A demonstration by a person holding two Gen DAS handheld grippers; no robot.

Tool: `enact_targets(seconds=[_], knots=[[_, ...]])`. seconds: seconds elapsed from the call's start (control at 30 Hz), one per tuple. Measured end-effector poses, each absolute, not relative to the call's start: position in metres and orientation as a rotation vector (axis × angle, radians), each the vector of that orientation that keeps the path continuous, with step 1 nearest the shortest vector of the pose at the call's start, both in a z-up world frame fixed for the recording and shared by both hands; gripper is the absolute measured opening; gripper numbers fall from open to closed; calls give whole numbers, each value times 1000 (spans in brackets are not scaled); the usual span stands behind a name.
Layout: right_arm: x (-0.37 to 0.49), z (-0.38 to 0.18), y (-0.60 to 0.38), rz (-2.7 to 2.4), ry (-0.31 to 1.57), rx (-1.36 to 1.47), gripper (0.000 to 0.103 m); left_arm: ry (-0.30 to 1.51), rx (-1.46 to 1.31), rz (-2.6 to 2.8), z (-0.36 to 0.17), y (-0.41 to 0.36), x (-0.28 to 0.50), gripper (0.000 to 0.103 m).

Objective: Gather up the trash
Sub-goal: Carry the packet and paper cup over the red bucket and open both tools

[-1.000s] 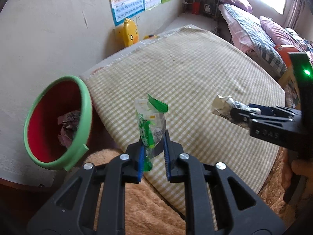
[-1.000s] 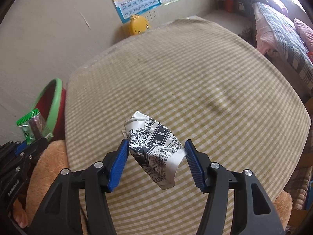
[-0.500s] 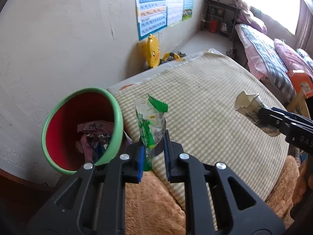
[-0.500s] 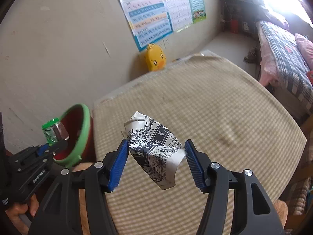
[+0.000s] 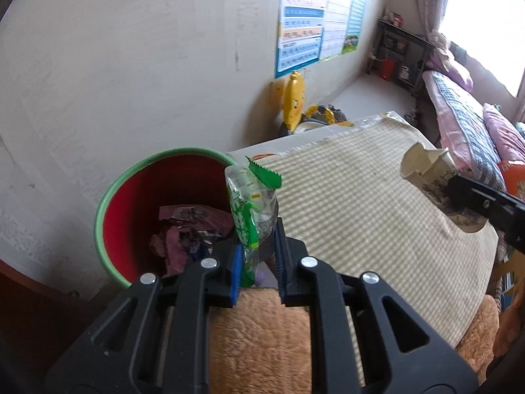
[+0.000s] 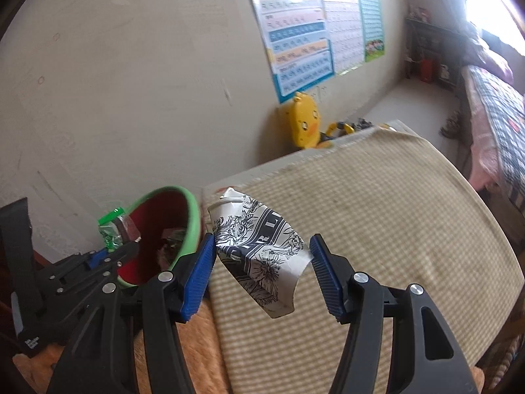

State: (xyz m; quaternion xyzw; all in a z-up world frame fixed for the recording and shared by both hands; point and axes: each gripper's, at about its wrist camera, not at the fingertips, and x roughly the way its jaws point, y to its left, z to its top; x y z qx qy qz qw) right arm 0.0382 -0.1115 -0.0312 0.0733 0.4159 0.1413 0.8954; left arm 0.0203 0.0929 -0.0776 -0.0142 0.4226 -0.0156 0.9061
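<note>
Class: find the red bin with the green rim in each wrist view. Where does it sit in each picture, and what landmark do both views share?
Left wrist: the bin is left of centre, behind the wrapper held in the left gripper.
Right wrist: the bin is lower left, beside the cup.
Shared landmark: the yellow duck by the wall.

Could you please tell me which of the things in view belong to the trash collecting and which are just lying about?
Part of the job:
green snack wrapper in the left gripper
crushed paper cup in the right gripper
red bin with green rim

Just lying about:
yellow duck toy
wall posters
checked mat
</note>
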Motion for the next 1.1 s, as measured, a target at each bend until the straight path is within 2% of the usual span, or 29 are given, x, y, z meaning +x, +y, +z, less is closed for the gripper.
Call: enact_targets(seconds=[0.7, 1.1], knots=[[104, -45, 23, 474, 925, 46, 57, 939, -129, 180, -122, 207, 57, 15], [121, -58, 59, 516, 931, -5, 59, 957, -145, 212, -133, 227, 73, 16]])
